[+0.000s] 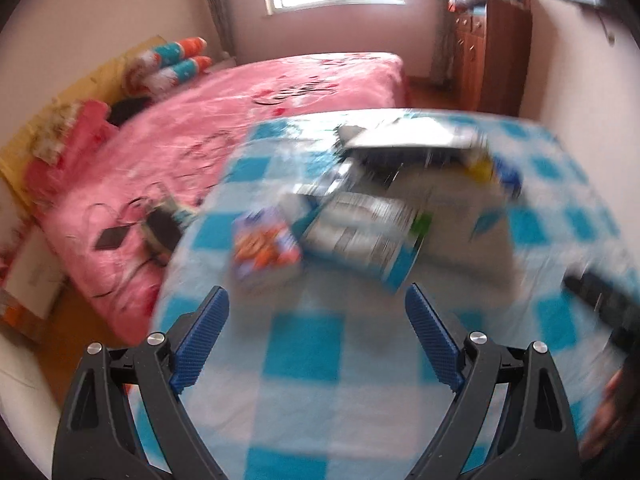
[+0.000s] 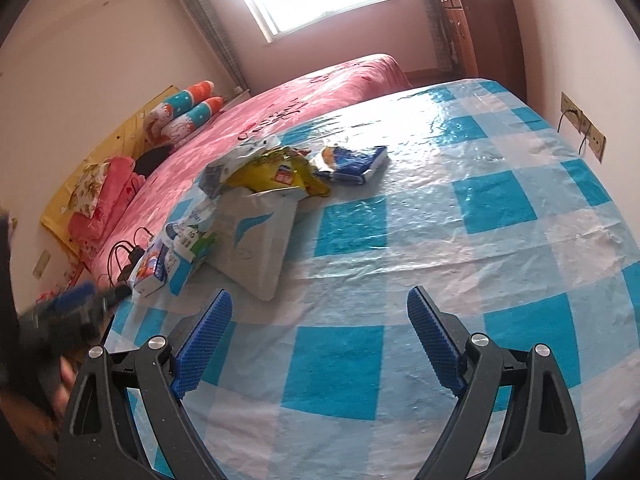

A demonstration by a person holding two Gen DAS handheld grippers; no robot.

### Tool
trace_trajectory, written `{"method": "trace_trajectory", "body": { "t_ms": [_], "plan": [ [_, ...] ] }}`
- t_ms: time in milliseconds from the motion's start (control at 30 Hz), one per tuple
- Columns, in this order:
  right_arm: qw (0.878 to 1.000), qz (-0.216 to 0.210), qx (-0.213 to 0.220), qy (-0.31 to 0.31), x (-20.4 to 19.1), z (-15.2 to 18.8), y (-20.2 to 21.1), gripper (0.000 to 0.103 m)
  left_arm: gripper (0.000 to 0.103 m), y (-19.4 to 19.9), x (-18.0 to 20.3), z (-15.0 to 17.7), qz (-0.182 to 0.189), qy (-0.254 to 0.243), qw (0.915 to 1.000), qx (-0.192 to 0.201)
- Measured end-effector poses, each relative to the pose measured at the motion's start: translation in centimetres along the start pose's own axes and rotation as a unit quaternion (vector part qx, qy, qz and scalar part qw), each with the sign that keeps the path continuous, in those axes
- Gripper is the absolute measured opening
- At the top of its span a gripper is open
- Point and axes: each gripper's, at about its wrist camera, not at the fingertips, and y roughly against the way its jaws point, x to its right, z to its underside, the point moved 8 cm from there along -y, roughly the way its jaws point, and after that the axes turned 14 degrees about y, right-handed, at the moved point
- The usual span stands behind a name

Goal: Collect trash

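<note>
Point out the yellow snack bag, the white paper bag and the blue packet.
yellow snack bag point(image 2: 276, 174), right wrist view, crumpled middle.
white paper bag point(image 2: 256, 240), right wrist view, flat front.
blue packet point(image 2: 354, 162), right wrist view, top face.

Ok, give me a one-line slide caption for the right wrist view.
Open right gripper hovers over the blue-checked tablecloth, facing a white bag, yellow wrapper and cartons.

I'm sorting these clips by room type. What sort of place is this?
Most likely a home bedroom: a bed with a pink bedspread, pillows at its head, and a wooden wardrobe by the window. The trash lies on a blue checked tablecloth beside the bed.
</note>
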Motion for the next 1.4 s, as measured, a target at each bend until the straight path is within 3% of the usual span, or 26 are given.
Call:
{"method": "trace_trajectory", "body": {
  "t_ms": [133, 267, 533, 600, 733, 867, 1067, 1400],
  "plan": [
    [1.0, -0.001, -0.001, -0.01, 0.7, -0.1, 0.0, 0.089, 0.09, -2.5, 2.2, -5.4, 0.034, 0.014, 0.9993, -0.004],
    [1.0, -0.007, -0.005, -0.014, 0.8, 0.1, 0.0, 0.089, 0.09, -7.1, 4.4, -9.8, 0.043, 0.028, 0.998, -0.036],
    [0.999, -0.031, -0.01, -0.032, 1.5, 0.1, -0.5, 0.089, 0.088, -17.4, 5.9, -16.7, 0.011, 0.083, 0.9924, -0.09],
    [0.999, -0.037, -0.01, -0.039, 1.7, 0.1, -0.6, 0.089, 0.08, -19.6, 6.0, -17.6, 0.004, 0.098, 0.9893, -0.108],
    [0.998, -0.043, -0.011, -0.05, 1.9, -0.1, -0.8, 0.089, 0.064, -23.4, 6.2, -17.6, -0.018, 0.101, 0.9828, -0.154],
    [0.997, -0.049, -0.009, -0.058, 2.0, -0.1, -0.8, 0.089, 0.057, -24.0, 6.5, -17.4, -0.014, 0.096, 0.9838, -0.15],
    [0.997, -0.047, -0.009, -0.06, 2.1, 0.0, -0.6, 0.089, 0.046, -22.2, 7.4, -15.4, 0.019, 0.078, 0.9847, -0.154],
    [0.997, -0.038, 0.003, -0.071, 3.0, 0.1, 0.4, 0.089, 0.044, -16.4, 10.7, -8.9, 0.081, 0.012, 0.9834, -0.162]
  ]
}}
